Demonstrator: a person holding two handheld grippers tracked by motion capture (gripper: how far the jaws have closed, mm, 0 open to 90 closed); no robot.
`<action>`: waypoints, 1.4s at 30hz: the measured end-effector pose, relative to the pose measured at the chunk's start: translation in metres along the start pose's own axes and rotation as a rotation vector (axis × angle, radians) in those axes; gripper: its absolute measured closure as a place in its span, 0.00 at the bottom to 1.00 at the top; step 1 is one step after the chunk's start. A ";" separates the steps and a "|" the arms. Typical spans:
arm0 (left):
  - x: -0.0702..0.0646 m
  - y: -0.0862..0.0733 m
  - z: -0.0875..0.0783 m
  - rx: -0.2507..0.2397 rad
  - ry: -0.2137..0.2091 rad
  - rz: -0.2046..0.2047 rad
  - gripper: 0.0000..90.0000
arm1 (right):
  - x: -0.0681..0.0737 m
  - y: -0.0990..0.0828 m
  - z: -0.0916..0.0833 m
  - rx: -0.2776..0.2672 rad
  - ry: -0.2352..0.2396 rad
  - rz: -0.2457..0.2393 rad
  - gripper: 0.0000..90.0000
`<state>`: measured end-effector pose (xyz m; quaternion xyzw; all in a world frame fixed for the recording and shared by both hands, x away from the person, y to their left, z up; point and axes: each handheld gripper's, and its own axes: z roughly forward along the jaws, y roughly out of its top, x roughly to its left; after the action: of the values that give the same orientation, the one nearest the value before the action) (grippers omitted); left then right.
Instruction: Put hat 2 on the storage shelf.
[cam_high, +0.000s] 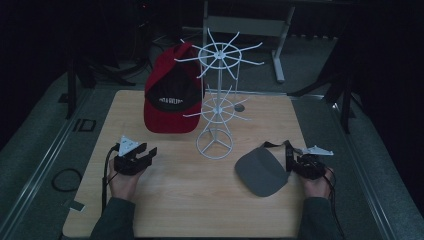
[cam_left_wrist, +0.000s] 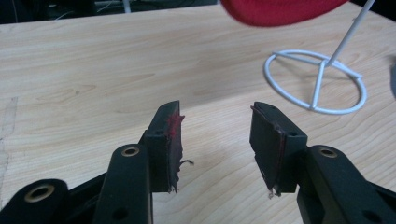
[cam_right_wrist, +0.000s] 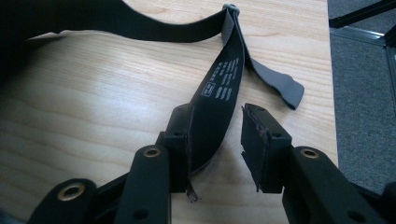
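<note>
A grey visor (cam_high: 262, 172) lies flat on the wooden table (cam_high: 190, 205), right of the middle. Its black strap (cam_right_wrist: 219, 88) runs between the jaws of my right gripper (cam_right_wrist: 217, 135) and rests against the left pad, with a gap to the right pad. In the high view that gripper (cam_high: 290, 159) sits at the visor's right edge. My left gripper (cam_high: 145, 151) is open and holds nothing just above bare wood (cam_left_wrist: 217, 135). A red and black cap (cam_high: 170, 95) hangs on the white wire rack (cam_high: 216, 90).
The rack's ring base (cam_left_wrist: 317, 81) stands in the table's middle, ahead and to the right of my left gripper. The table's right edge (cam_right_wrist: 329, 93) is close to my right gripper. A cable loop (cam_high: 65, 179) lies on the floor at the left.
</note>
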<state>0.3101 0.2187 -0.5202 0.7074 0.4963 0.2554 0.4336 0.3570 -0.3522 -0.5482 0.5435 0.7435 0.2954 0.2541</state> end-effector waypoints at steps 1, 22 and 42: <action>0.000 -0.001 0.001 0.007 0.001 -0.001 0.60 | -0.001 0.002 0.001 0.004 0.001 -0.003 0.71; 0.001 -0.012 0.008 0.046 0.011 -0.003 0.58 | -0.011 0.049 0.028 0.051 0.002 -0.070 0.81; 0.002 -0.014 0.007 0.047 0.016 -0.008 0.58 | -0.016 0.066 0.035 0.075 -0.009 -0.088 0.73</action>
<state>0.3099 0.2197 -0.5356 0.7133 0.5083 0.2478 0.4140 0.4294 -0.3464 -0.5251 0.5206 0.7762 0.2532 0.2497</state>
